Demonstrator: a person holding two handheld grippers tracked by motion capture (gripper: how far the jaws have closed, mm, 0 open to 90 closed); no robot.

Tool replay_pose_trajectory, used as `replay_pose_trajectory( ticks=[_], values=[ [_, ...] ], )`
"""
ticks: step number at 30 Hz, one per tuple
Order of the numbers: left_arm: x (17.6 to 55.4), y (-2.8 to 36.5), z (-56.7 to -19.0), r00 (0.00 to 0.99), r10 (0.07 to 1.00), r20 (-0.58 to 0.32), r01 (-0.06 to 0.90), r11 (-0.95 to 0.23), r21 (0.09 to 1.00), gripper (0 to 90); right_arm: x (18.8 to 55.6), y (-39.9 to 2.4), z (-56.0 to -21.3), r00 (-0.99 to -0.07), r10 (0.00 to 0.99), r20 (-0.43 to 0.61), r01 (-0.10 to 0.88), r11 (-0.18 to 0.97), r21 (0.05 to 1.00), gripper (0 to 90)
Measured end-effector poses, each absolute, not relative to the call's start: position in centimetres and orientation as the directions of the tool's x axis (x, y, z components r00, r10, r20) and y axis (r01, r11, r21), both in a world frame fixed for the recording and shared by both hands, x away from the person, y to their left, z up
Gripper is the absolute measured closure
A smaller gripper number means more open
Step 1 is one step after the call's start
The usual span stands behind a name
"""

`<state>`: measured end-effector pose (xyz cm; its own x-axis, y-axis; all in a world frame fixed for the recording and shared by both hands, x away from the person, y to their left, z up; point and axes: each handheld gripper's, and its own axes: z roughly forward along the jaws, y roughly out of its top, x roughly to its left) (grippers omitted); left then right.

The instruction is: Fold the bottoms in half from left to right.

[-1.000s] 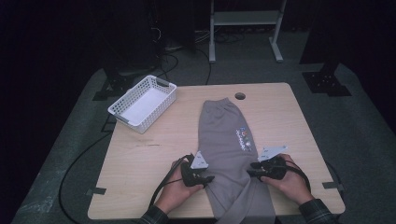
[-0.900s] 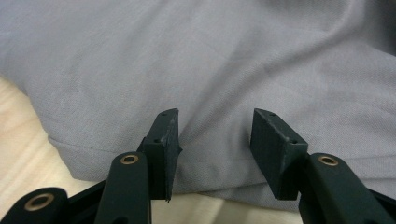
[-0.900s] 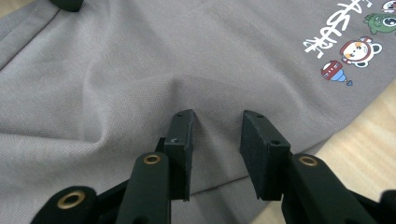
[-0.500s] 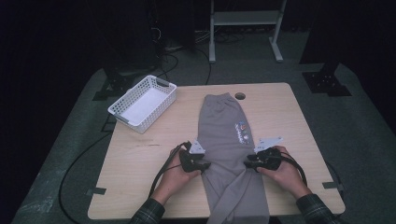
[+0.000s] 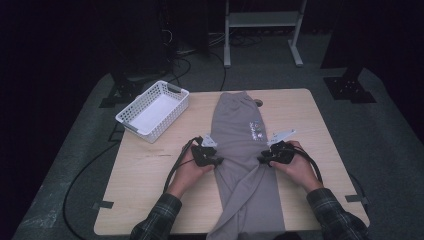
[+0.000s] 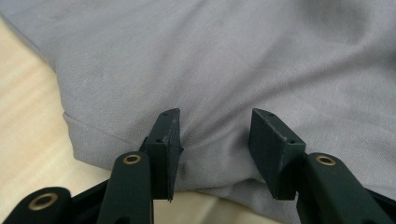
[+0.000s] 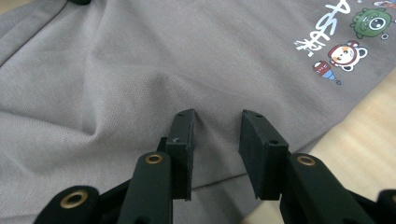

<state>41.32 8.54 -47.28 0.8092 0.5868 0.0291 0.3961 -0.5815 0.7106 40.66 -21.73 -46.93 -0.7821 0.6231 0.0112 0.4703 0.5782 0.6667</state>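
The long grey fabric trousers (image 5: 245,150) lie flat down the middle of the pale wooden table (image 5: 150,195), waistband at the far end, legs running back past the near edge toward the person. The left gripper (image 5: 216,161) is at the garment's left edge and the right gripper (image 5: 261,160) at its right edge, about halfway down.

Seen from the left gripper's own camera, its jaws stand partly apart with a puckered bit of the folded hem (image 6: 215,154) between them; I can't tell whether the pads actually press on it. The right gripper is much the same: jaws part open, straddling a raised crease of cloth (image 7: 217,135), with the small cartoon print (image 7: 348,46) ahead and off to its right.

To fold well from here, I'd judge both should bite past the edge seam, catching every layer (a one-layer pinch would drag the top sheet askew), then lift level and together.
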Motion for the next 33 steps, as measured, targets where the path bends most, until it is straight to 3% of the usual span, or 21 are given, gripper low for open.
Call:
replay_pose_trajectory(
  ticks=[16,20,27,33],
  values=[
    [46.9,8.3,-47.5,0.760,0.647,0.053,0.409,-0.540,0.736,53.2,46.0,-21.5,-47.2,-0.740,0.672,0.002,0.483,0.529,0.698,61.6],
    [46.7,8.3,-47.5,0.756,0.654,0.030,0.422,-0.522,0.741,52.8,46.1,-21.4,-47.2,-0.729,0.684,0.030,0.504,0.506,0.700,57.2],
    [45.1,9.9,-46.7,0.750,0.659,-0.059,0.475,-0.475,0.741,43.0,44.3,-22.0,-46.0,-0.715,0.698,0.045,0.503,0.468,0.726,54.3],
    [42.4,12.1,-46.0,0.774,0.630,-0.056,0.461,-0.500,0.733,44.5,41.8,-21.6,-44.7,-0.766,0.640,0.063,0.462,0.480,0.745,53.0]
  ],
)
